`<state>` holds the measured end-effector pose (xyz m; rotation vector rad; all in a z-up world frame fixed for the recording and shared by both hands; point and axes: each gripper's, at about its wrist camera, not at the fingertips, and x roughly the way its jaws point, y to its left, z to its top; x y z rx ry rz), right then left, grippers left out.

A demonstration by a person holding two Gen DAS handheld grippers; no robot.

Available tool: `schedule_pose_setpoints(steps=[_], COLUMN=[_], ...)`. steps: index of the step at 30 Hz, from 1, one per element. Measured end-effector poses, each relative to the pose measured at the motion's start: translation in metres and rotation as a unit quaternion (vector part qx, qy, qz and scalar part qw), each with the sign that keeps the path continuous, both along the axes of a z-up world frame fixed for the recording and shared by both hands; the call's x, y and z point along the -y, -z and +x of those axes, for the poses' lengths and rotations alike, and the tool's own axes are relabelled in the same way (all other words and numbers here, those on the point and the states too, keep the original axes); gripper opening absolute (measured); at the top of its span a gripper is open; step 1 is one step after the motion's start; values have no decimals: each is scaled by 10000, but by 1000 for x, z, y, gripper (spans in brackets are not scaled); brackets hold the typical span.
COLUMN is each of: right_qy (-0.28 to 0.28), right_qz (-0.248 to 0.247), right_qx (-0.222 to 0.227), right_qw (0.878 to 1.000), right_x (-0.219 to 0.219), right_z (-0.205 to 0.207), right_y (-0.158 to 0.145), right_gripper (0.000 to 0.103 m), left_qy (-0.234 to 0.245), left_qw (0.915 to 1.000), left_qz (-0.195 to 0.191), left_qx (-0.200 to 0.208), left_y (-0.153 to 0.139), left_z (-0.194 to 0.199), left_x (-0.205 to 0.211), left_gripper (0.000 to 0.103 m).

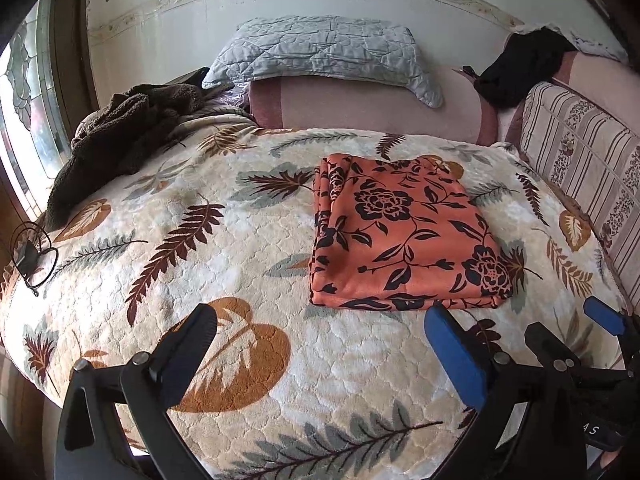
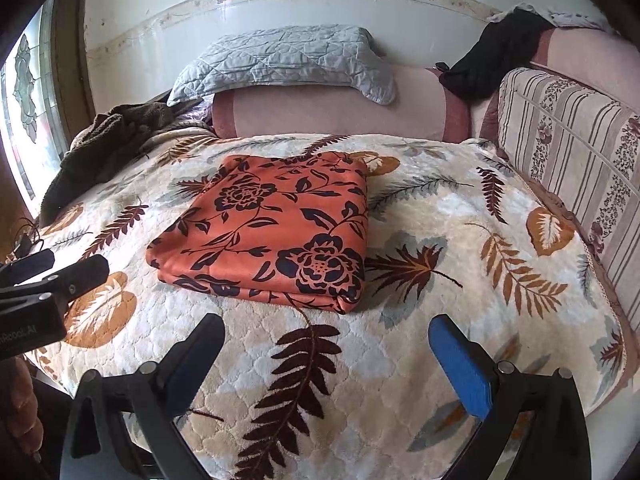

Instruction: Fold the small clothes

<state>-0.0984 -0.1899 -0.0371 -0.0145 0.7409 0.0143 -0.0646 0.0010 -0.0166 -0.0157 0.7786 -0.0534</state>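
While both grippers are held back over the near part of the bed, the orange floral garment point(image 1: 404, 236) is seen lying folded into a compact, roughly rectangular stack on the leaf-patterned blanket point(image 1: 224, 264). Several layers are shown at its left edge in the left wrist view, and its near edge is seen just beyond the fingertips of both tools, apart from them.

The left gripper point(image 1: 324, 352) is presented with its jaws spread wide, and nothing is held between them; only blanket is seen in the gap. The right gripper point(image 2: 330, 354) is likewise shown with its jaws wide apart and empty, the folded cloth lying ahead of it and slightly to the left. Blue pads are seen on the inner faces of the fingers. Each tool is caught at the edge of the other's view: the right one at the lower right of the left wrist view, the left one at the far left of the right wrist view.

Behind the garment, a pink bolster point(image 1: 360, 108) is laid across the head of the bed, and a grey quilted pillow point(image 1: 324, 52) is rested on top of it against the wall. A brown fleecy heap point(image 1: 120, 140) is bunched at the far left corner, a black garment point(image 1: 520, 68) is draped at the far right, and a striped cushion point(image 1: 580, 160) is propped along the right side.
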Motion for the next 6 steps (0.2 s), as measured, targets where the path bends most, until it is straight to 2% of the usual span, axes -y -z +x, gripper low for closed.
schedule_pose_setpoints(steps=[6], right_qy=[-22], right_qz=[4], right_qx=[-20], right_qw=[10000], right_x=[-1], right_z=[7], right_y=[0], right_gripper=[103], left_qy=[-28], left_qw=[10000], left_qz=[-36], left_qx=[74], left_y=[-3], left_z=[8], left_x=[3], left_gripper=[103])
